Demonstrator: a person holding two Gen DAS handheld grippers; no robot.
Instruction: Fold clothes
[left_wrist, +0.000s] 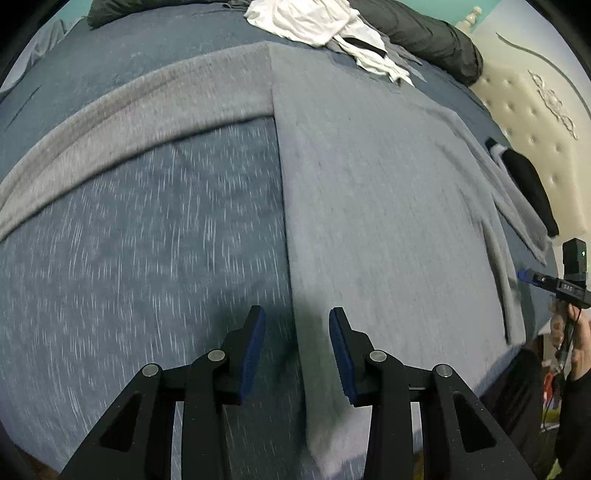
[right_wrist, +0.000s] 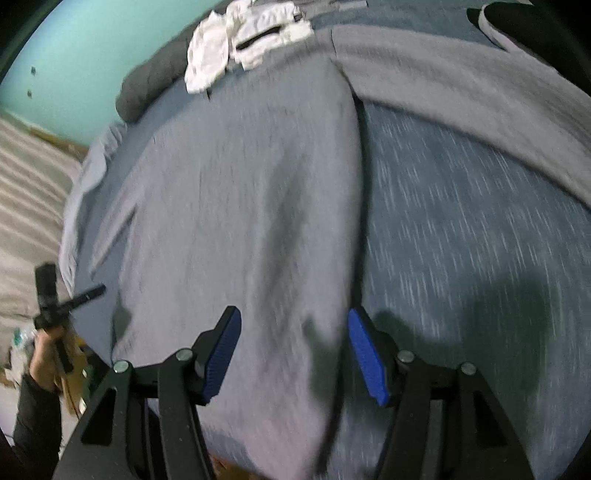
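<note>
A: Item one, the grey garment (left_wrist: 369, 192): where?

B: Spread flat on the blue bedsheet (left_wrist: 147, 240), body panel running lengthwise away from both tools, one sleeve (left_wrist: 129, 107) stretched sideways across the sheet. A near corner hangs over the bed's front edge.

A: Left gripper (left_wrist: 297, 350)?

B: Jaws parted, nothing between the pads. The garment's long side edge passes up between them, cloth lying mostly to its right.

A: Right gripper (right_wrist: 293, 354)?

B: Also spread wide and empty, straddling the near hem of the garment (right_wrist: 240, 203); the same side edge runs up just inside its right finger. Both hover over the near end, roughly level; neither clearly nearer.

A: Surroundings?

B: White clothes (left_wrist: 314, 22) and a dark bundle (left_wrist: 424, 33) at the far side, tufted headboard (left_wrist: 535, 122) at the right of the left view
</note>
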